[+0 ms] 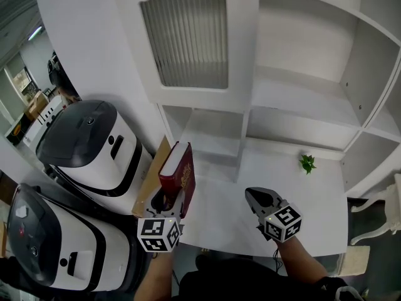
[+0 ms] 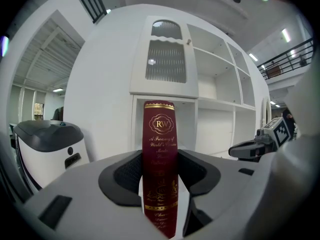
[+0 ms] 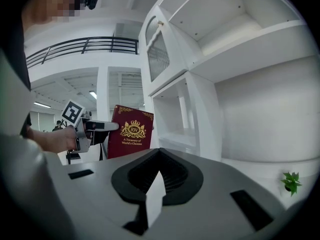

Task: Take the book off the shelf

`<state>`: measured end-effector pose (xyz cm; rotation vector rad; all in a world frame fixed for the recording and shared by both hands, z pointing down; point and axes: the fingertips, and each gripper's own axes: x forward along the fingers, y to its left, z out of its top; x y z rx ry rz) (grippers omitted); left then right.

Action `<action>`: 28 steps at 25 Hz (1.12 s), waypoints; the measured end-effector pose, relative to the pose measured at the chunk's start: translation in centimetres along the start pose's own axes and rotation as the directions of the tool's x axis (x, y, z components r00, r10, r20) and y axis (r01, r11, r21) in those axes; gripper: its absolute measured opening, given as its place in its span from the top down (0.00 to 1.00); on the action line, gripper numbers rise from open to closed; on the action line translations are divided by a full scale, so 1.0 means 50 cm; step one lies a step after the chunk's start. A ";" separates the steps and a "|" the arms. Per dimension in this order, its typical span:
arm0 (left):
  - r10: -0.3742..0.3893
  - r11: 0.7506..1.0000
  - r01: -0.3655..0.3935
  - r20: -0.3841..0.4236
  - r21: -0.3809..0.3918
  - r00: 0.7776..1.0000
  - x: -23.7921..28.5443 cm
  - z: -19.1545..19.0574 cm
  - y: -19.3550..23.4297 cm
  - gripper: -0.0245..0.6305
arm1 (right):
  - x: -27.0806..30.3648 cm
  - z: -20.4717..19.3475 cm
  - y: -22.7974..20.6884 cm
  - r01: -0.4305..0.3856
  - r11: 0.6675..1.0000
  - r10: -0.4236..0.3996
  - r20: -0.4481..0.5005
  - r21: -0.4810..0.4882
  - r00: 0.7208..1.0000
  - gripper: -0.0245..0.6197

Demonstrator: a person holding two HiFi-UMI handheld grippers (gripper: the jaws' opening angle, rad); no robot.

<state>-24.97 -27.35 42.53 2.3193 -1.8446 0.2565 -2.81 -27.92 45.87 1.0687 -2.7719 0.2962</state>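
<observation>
A dark red book (image 1: 178, 171) with gold lettering stands upright, held off the shelf in front of the white shelf unit (image 1: 301, 105). My left gripper (image 1: 168, 200) is shut on the book's lower part. In the left gripper view the spine (image 2: 160, 154) fills the gap between both pads (image 2: 125, 176). In the right gripper view the book's front cover (image 3: 131, 131) shows at the left, with the left gripper (image 3: 100, 126) clamped on its edge. My right gripper (image 1: 254, 196) hangs over the white counter (image 1: 219, 218) to the right of the book, jaws together and holding nothing.
A small green plant (image 1: 307, 163) sits on the counter at the back right. A cabinet door with ribbed glass (image 1: 185, 36) is above the book. Two white and black machines (image 1: 94, 143) (image 1: 44, 237) stand at the left, with a brown board (image 1: 150, 177) beside the counter edge.
</observation>
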 end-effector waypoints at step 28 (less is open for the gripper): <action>-0.042 0.998 0.041 -0.026 -0.038 0.999 0.019 -0.030 -0.007 0.63 | 0.001 -0.040 0.015 -0.013 1.000 0.013 -0.049 0.005 0.999 0.94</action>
